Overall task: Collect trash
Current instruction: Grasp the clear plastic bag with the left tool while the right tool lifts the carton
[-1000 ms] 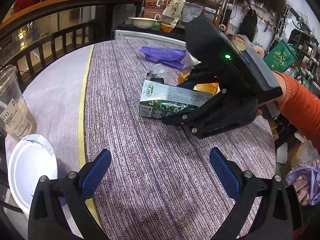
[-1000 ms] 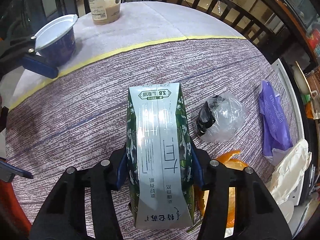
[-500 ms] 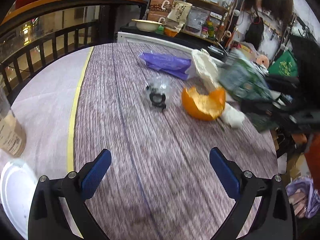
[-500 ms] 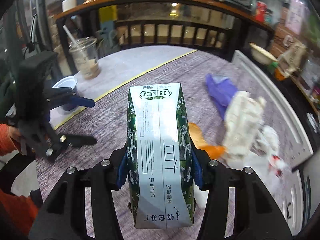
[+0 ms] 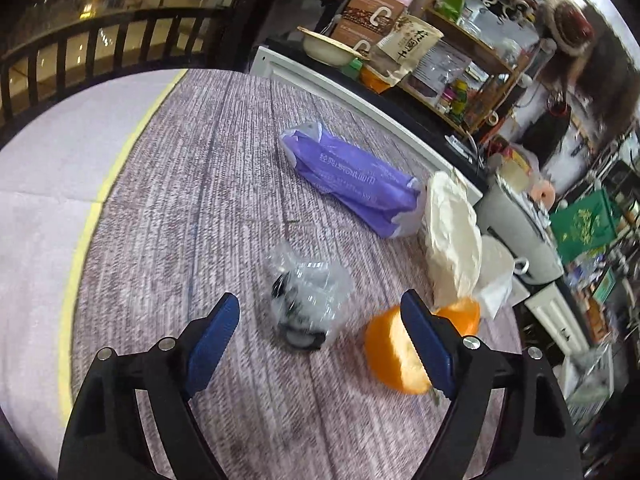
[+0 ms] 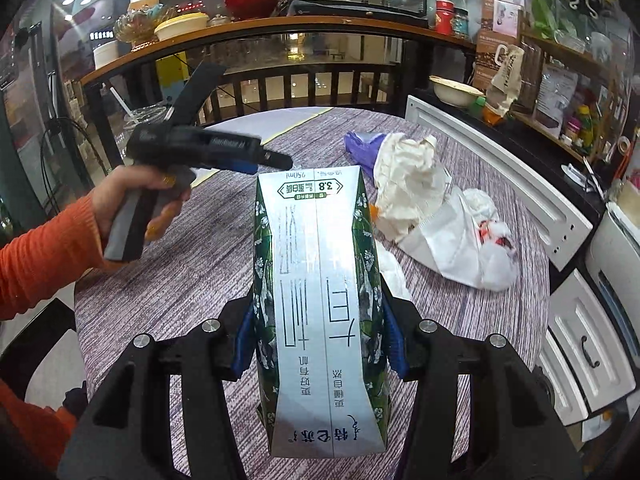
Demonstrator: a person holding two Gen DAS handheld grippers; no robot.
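Between the right hand-held gripper's (image 6: pixel 320 344) pads, the milk carton (image 6: pixel 320 300) points lengthwise away.

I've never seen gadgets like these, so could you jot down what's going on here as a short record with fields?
Setting: round table with a purple-grey striped cover
Right gripper: clamped on a green and silver milk carton
Left gripper: jaws closing, nothing gripped yet; a crumpled clear wrapper lies ahead between its fingers
Other litter: orange peel, purple bag, crumpled white paper, white face mask
Holder: person in an orange sleeve
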